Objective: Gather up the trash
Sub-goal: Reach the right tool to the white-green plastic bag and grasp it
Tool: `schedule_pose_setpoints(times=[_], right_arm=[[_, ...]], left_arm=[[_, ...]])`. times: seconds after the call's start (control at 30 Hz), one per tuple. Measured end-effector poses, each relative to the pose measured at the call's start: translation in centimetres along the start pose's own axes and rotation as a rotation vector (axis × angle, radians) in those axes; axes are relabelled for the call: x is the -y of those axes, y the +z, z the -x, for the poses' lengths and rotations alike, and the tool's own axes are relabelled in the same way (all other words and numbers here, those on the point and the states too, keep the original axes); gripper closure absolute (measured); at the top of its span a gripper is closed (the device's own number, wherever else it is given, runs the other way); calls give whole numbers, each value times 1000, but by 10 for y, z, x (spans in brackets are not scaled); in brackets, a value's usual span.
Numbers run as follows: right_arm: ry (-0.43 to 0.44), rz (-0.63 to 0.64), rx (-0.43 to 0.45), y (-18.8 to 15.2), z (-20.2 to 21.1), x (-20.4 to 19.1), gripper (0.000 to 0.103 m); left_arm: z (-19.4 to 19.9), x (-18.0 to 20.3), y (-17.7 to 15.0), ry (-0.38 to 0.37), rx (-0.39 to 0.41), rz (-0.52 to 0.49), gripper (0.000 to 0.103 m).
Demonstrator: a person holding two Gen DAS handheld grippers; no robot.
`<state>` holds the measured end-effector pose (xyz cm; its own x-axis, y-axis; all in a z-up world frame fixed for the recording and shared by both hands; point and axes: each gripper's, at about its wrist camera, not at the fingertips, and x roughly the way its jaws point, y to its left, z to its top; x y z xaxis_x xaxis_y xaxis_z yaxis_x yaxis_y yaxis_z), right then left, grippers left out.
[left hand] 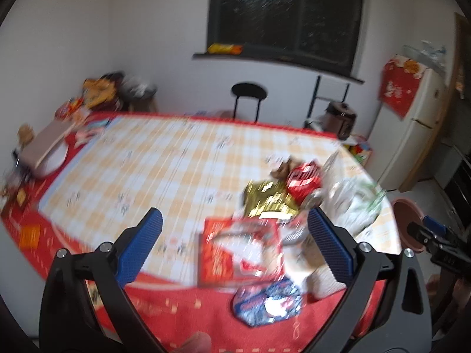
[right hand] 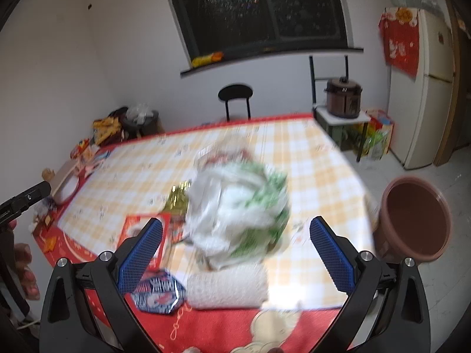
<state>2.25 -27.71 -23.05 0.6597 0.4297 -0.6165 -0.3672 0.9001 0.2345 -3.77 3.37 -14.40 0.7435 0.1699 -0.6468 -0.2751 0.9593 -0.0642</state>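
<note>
Trash is heaped at the near right of a checked tablecloth [left hand: 164, 158]. A red and white flat packet [left hand: 240, 253] lies between the wide-open fingers of my left gripper [left hand: 235, 235], which hovers above it and holds nothing. Beside it sit a gold foil wrapper [left hand: 266, 198], a red wrapper [left hand: 303, 178] and a blue and white packet [left hand: 269, 301]. My right gripper [right hand: 235, 236] is open too, over a crumpled white and green plastic bag [right hand: 238, 203]. A white rolled bubble-wrap piece [right hand: 228, 286] and the blue packet [right hand: 159, 294] lie just below. A brown bin [right hand: 415, 223] stands off the table's right side.
Boxes and snack bags [left hand: 97, 91] crowd the table's far left corner. A black stool [left hand: 248, 94] stands behind the table. A pot [right hand: 343, 97] rests on a small stand, with a fridge [right hand: 424, 88] at the right wall. My right gripper's body [left hand: 435, 238] shows at the edge.
</note>
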Motion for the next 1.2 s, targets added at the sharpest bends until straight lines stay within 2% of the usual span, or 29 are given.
schedule_pose_setpoints(times=[0.17, 0.27, 0.3, 0.37, 0.5, 0.6, 0.7, 0.8, 0.93, 1.03, 1.13, 1.2], right_arm=[[-100, 75, -99, -26, -35, -15, 5], [-142, 41, -127, -30, -47, -10, 5], [-151, 26, -137, -30, -49, -7, 5], [-188, -8, -144, -28, -50, -2, 4], [-242, -23, -100, -15, -43, -6, 4], [-228, 6, -68, -12, -43, -23, 4], [-201, 60, -74, -12, -52, -41, 4], [-185, 107, -92, -10, -67, -55, 4], [-230, 136, -82, -7, -96, -64, 4], [-283, 95, -116, -6, -127, -63, 5], [-374, 61, -153, -6, -155, -61, 5], [-378, 24, -159, -6, -159, -56, 10]], left_arm=[[-21, -5, -47, 80, -110, 4, 6], [-30, -9, -60, 100, -147, 19, 6], [-36, -11, -62, 86, -160, 16, 6], [-41, -10, -60, 64, -167, 0, 6], [-48, -5, -44, 19, -136, -35, 6], [-58, -9, -37, -9, -135, -32, 6], [-73, -21, -33, -44, -161, 0, 6], [-88, -33, -30, -65, -184, 33, 6], [-101, -46, -29, -74, -206, 63, 6], [-107, -58, -28, -77, -216, 64, 6], [-110, -69, -27, -78, -215, 63, 6], [-111, -77, -28, -80, -212, 56, 6]])
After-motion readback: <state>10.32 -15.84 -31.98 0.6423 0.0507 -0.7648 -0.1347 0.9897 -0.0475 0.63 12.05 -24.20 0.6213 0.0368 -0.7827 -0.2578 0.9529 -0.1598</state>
